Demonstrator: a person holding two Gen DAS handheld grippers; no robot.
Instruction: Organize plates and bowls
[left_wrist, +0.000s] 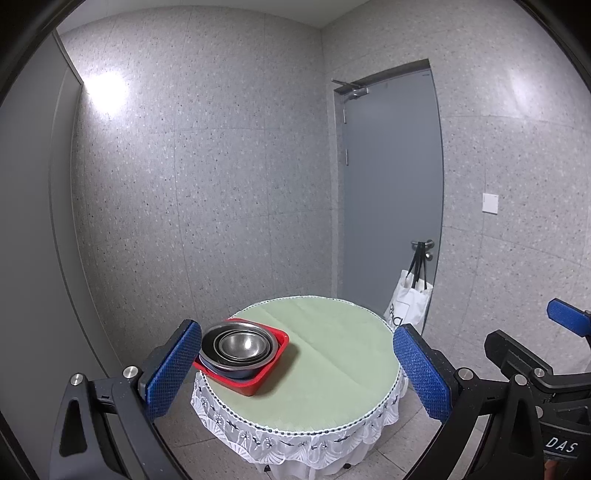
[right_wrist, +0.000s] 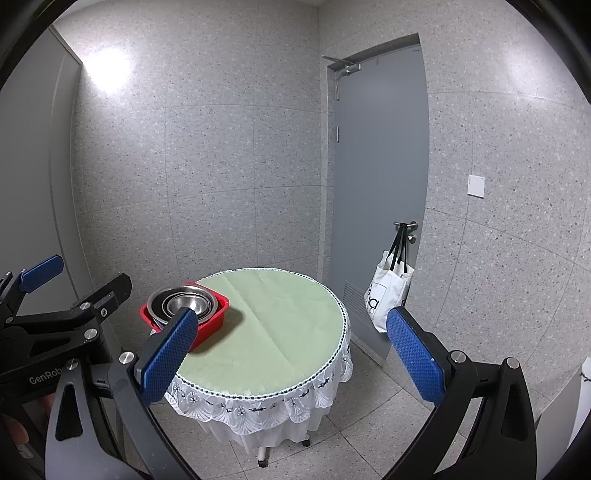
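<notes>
A red plastic bin (left_wrist: 271, 369) (right_wrist: 214, 317) sits on the left part of a round table (left_wrist: 332, 350) (right_wrist: 280, 325) with a pale green cloth. Inside it, several steel bowls and plates (left_wrist: 240, 345) (right_wrist: 184, 302) lie nested. My left gripper (left_wrist: 295, 343) hangs open, held back from the table and above its near edge, with nothing between its blue pads. My right gripper (right_wrist: 291, 328) is open too, also short of the table and holding nothing. Each gripper shows at the edge of the other's view.
A white lace skirt (right_wrist: 258, 406) hangs around the table, which stands on a wheeled pedestal. Behind it is a grey door (right_wrist: 380, 184) with a white tote bag (right_wrist: 388, 295) on its handle. Speckled grey walls close the corner; tiled floor surrounds the table.
</notes>
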